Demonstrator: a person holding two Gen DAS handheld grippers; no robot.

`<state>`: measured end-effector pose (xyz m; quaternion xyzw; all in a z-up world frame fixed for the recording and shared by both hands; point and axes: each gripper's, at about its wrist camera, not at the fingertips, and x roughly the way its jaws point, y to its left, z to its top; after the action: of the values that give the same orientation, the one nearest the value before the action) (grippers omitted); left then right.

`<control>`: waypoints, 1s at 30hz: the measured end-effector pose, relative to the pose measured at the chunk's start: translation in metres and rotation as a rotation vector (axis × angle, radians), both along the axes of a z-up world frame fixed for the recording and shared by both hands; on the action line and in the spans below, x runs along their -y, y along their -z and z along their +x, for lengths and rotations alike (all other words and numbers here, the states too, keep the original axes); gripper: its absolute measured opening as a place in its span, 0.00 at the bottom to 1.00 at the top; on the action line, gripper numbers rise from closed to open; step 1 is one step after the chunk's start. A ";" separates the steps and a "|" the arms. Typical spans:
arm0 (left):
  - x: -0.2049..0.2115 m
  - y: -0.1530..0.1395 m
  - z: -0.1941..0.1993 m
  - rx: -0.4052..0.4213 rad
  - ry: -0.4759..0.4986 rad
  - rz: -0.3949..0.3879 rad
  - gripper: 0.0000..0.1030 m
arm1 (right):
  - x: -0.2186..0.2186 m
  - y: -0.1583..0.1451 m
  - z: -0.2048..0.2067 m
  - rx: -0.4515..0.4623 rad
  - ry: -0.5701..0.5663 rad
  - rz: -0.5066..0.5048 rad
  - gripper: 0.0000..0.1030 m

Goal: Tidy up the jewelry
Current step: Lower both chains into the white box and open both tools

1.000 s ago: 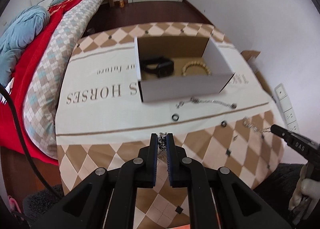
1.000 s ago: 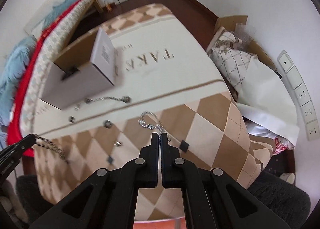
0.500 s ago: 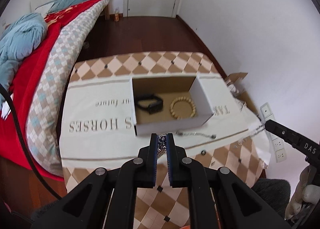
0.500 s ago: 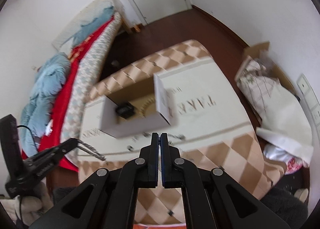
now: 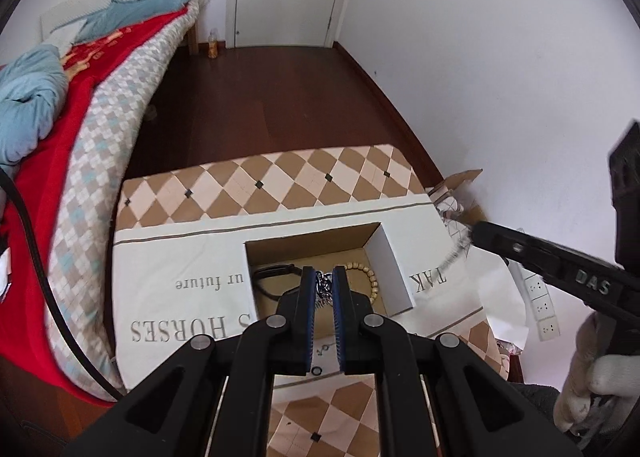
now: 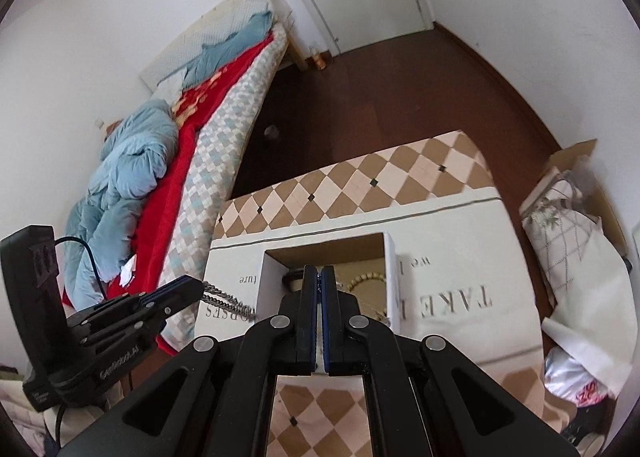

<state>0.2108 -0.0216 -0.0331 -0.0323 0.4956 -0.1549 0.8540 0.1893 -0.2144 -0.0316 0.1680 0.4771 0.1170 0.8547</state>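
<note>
Left gripper (image 5: 324, 286) is clamping a silver chain (image 5: 323, 289), partly hiding the box (image 5: 390, 269) beyond its fingers, holding black band (image 5: 276, 271) and bead bracelet (image 5: 366, 277); right gripper (image 6: 320, 281) is pinching something barely visible

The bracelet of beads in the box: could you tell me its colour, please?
Pale wooden tan; the beaded bracelet shows best in the left wrist view.

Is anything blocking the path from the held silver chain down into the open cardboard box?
Nothing visible does. The chain hangs from the left tongs above the open box; only a black band and bead bracelet lie inside.
</note>
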 end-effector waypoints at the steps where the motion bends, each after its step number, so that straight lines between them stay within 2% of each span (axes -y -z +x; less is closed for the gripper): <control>1: 0.000 0.006 0.004 -0.013 0.001 -0.004 0.05 | -0.002 0.005 0.009 -0.013 -0.010 -0.001 0.01; 7: 0.001 0.058 0.022 -0.123 0.003 0.003 0.05 | -0.021 0.044 0.059 -0.108 -0.077 -0.001 0.01; 13: -0.001 0.104 0.029 -0.223 -0.016 0.036 0.06 | -0.040 0.078 0.092 -0.178 -0.134 -0.026 0.01; 18: -0.001 0.116 0.029 -0.267 -0.022 0.041 0.07 | -0.047 0.094 0.107 -0.218 -0.159 -0.027 0.01; 21: -0.002 0.112 0.029 -0.256 -0.041 0.052 0.12 | -0.046 0.102 0.114 -0.253 -0.162 -0.018 0.01; 23: -0.003 0.107 0.031 -0.243 -0.051 0.046 0.23 | -0.045 0.109 0.119 -0.293 -0.165 -0.033 0.02; 25: -0.005 0.103 0.034 -0.230 -0.073 0.056 0.60 | -0.042 0.111 0.118 -0.308 -0.153 -0.062 0.03; 26: -0.006 0.101 0.034 -0.221 -0.084 0.060 0.68 | -0.041 0.111 0.117 -0.311 -0.150 -0.079 0.03; 27: -0.006 0.098 0.034 -0.210 -0.094 0.065 0.71 | -0.040 0.110 0.115 -0.311 -0.143 -0.095 0.04; 30: -0.009 0.091 0.034 -0.187 -0.115 0.083 0.71 | -0.035 0.102 0.108 -0.286 -0.122 -0.133 0.25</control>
<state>0.2444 -0.0131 -0.1240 -0.0395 0.5764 -0.0815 0.8121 0.2973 -0.1795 -0.1339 0.0969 0.6099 0.1117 0.7786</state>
